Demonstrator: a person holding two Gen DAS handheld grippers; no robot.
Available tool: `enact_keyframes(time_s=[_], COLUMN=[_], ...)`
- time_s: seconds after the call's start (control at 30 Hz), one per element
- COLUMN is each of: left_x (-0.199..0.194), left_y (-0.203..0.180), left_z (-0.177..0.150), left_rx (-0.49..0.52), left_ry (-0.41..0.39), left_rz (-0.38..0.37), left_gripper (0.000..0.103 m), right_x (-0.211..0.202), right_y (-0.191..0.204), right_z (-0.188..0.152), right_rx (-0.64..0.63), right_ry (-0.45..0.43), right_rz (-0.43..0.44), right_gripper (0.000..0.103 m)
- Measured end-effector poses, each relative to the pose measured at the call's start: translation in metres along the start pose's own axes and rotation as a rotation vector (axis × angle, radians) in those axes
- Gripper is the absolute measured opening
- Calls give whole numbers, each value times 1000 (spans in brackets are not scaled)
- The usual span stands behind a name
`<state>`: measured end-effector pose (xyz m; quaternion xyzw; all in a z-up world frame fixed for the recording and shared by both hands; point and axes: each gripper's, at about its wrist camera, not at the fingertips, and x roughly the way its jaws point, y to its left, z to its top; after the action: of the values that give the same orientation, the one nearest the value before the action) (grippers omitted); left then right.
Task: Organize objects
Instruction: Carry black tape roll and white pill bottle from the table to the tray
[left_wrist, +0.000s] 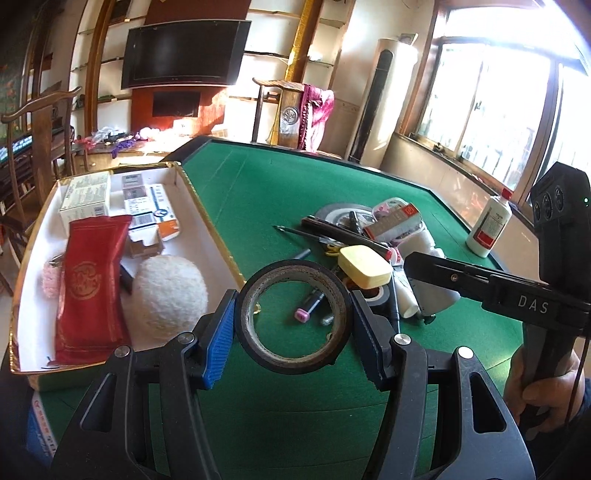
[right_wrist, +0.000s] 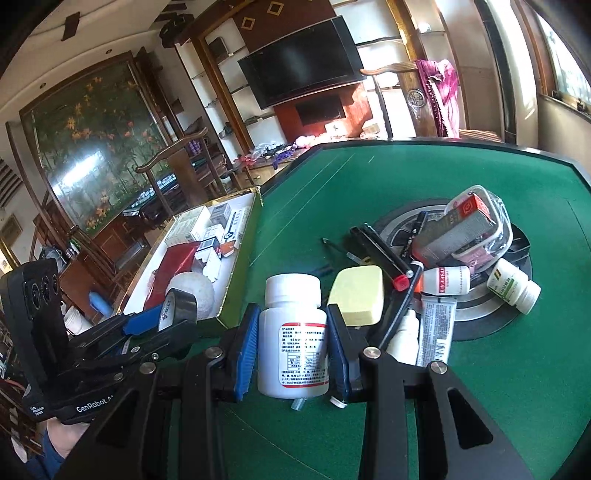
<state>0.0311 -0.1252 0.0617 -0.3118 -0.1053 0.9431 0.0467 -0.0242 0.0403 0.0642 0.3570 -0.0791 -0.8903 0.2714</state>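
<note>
step: carrying items to gold-edged box (left_wrist: 207, 206) | left gripper (left_wrist: 293, 325) pinching black tape roll (left_wrist: 293, 317) above green felt, beside box | right gripper (right_wrist: 291, 343) pinching white pill bottle (right_wrist: 293, 336) | next: swing left over box, lower, release

Black tape roll (left_wrist: 291, 314) and upright white pill bottle (right_wrist: 293, 336), both clamped.

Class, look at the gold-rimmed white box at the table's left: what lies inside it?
Inside the box: a red pouch, a white fluffy ball, several small cartons and something pink and fuzzy. Whatever lies under the pouch and ball is covered.
</note>
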Motion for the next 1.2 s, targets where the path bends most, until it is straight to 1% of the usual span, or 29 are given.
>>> enact_keyframes(time_s=[0.2,0.4,0.63,0.77,0.93,1.2], left_x=[-22,-43,-53,-51,-44,-33], left_y=[31,80,121,136,147,158], left_z=[7,11,8,4,4,3], left_rx=[-50,-143,-213,-231,-242,-250], left_ry=[-47,-90,-101,-95,-78,-48], left_rz=[33,90,145,174,188,207], left_gripper=[59,59,59,59,59,59], right_x=[13,28,55,75,99,131], right_y=[29,61,91,105,116,117], right_z=[12,27,42,48,55,63], right_rx=[-45,-98,-130,-147,-158,-145], right_ry=[11,16,40,58,87,120], right_rz=[26,48,89,105,113,109], right_gripper=[35,35,35,35,35,35])
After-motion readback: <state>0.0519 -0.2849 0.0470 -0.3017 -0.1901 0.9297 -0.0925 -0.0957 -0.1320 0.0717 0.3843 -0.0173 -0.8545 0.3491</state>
